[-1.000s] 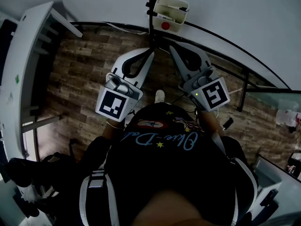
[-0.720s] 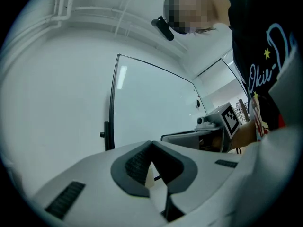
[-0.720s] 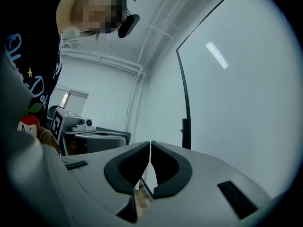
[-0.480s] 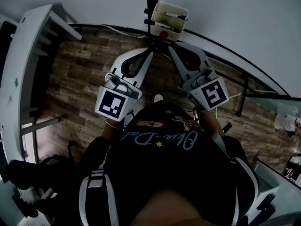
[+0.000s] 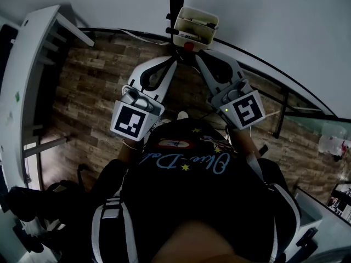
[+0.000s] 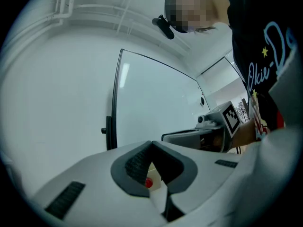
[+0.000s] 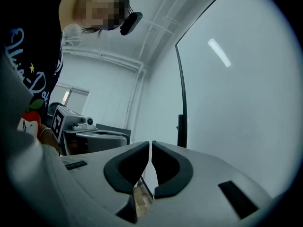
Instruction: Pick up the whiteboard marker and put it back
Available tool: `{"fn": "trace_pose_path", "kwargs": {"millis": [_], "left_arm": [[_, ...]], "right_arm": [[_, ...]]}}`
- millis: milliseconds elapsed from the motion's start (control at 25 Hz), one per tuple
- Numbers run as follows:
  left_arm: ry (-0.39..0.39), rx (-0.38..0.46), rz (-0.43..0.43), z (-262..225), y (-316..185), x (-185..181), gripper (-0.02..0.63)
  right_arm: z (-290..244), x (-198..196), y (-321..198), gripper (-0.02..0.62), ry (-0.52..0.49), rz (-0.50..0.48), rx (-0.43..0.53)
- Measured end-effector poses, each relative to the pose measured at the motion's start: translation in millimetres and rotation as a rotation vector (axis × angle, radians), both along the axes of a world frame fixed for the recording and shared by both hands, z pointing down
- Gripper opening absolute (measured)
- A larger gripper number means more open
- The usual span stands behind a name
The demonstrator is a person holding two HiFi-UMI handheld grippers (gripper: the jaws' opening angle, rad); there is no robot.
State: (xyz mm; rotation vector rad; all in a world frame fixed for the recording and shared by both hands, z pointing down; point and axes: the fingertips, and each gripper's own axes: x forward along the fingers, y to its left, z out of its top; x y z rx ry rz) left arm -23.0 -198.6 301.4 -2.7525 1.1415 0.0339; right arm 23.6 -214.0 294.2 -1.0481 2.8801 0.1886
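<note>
Closed left hand-held gripper [image 5: 174, 62] and closed right hand-held gripper [image 5: 198, 57] face a tray [image 5: 190, 35].

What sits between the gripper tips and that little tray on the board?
A small red knob just under the tray; the head view shows it, and the left gripper view catches it behind its jaws.

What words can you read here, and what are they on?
"Olue-" and "Dal", uncertain: light-blue cursive on the person's black T-shirt.
Black-and-white square markers on the cubes: patterns only, no letters.
Cream plastic tray: any print is too small to read.
</note>
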Motion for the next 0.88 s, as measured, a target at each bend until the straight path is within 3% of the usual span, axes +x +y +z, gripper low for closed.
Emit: {"fn": "trace_pose_path", "kwargs": {"millis": [880], "left_arm": [[-0.015, -0.019, 0.136, -3, -33, -28, 0.015]], "right_arm": [[14, -31, -30, 0.051, 0.071, 0.171, -0.036]]}}
